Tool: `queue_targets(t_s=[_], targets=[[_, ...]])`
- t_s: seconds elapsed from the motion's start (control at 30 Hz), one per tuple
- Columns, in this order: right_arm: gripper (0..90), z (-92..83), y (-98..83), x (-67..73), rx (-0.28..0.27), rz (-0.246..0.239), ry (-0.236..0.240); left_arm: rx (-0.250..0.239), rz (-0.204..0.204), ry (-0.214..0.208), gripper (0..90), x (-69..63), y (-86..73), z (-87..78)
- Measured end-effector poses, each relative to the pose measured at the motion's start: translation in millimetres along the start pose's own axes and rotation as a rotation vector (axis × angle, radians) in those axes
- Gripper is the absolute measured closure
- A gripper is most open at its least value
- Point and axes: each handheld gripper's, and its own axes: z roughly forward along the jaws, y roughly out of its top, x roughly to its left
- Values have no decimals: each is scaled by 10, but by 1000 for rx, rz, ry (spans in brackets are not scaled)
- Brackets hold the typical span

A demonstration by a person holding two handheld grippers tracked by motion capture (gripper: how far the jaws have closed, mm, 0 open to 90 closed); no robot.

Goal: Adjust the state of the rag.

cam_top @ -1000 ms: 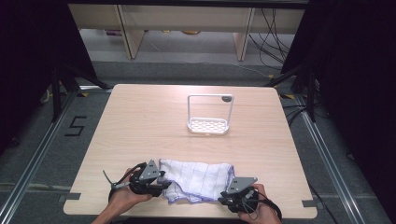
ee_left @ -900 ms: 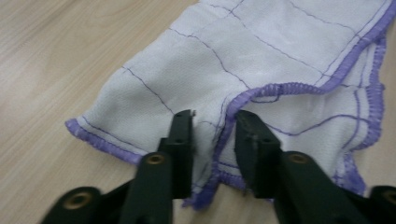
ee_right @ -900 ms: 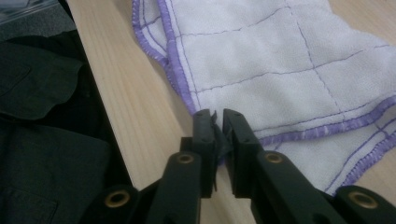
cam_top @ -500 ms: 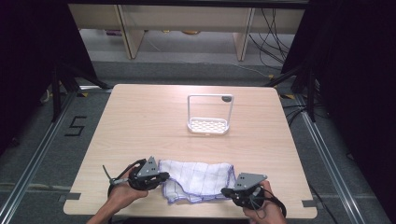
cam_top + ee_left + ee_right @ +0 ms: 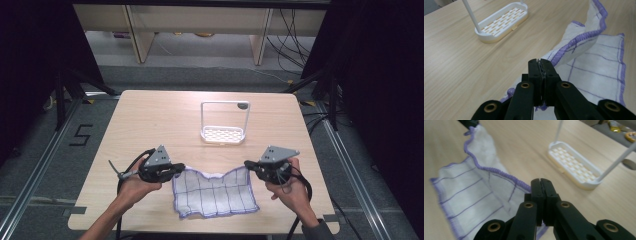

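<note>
A white cloth (image 5: 215, 192) with purple grid lines and a purple hem lies near the table's front edge, its far edge raised and sagging between the two grippers. My left gripper (image 5: 177, 169) is shut on the cloth's far left corner. My right gripper (image 5: 248, 165) is shut on the far right corner. In the left gripper view the jaws (image 5: 540, 62) are pressed together on the hem, and the cloth (image 5: 599, 67) spreads off to the right. In the right gripper view the closed jaws (image 5: 541, 182) pinch the purple edge, with the cloth (image 5: 474, 190) stretching left.
A white slotted rack (image 5: 223, 134) with a tall wire frame stands at the middle of the wooden table (image 5: 150, 120), beyond the cloth; it also shows as the rack (image 5: 501, 22) and the rack (image 5: 574, 167). Dark floor and shelving surround the table.
Both hands have risen and moved away from the front edge and apart. The cloth, bunched between them before, now hangs spread with its far edge lifted.
</note>
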Motion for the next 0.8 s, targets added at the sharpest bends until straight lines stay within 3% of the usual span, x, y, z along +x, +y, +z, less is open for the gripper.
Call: queue_targets(t_s=[0.1,0.17,0.33,0.43,0.5,0.53,0.6,0.7,0.8], targets=[[900,100,35,-220,-1,20,-44,24,-19,29,872,133,47,106],[900,188,36,-357,7,46,-63,35,-53,34,871,231,58,200],[900,532,-39,-626,83,98,-75,83,-89,49,868,411,8,455],[899,735,-84,-693,153,107,-85,109,-106,56,865,473,-30,581],[899,889,-123,-724,166,113,-91,126,-110,71,864,512,-57,653],[899,975,-141,-748,170,92,-106,136,-114,75,863,519,-66,673],[899,1066,-156,-753,213,98,-104,161,-99,89,859,537,-90,721],[893,1135,-173,-764,256,101,-95,175,-120,87,822,543,-122,763],[837,1177,-202,-777,238,117,-107,161,-145,89,746,550,-146,760]])
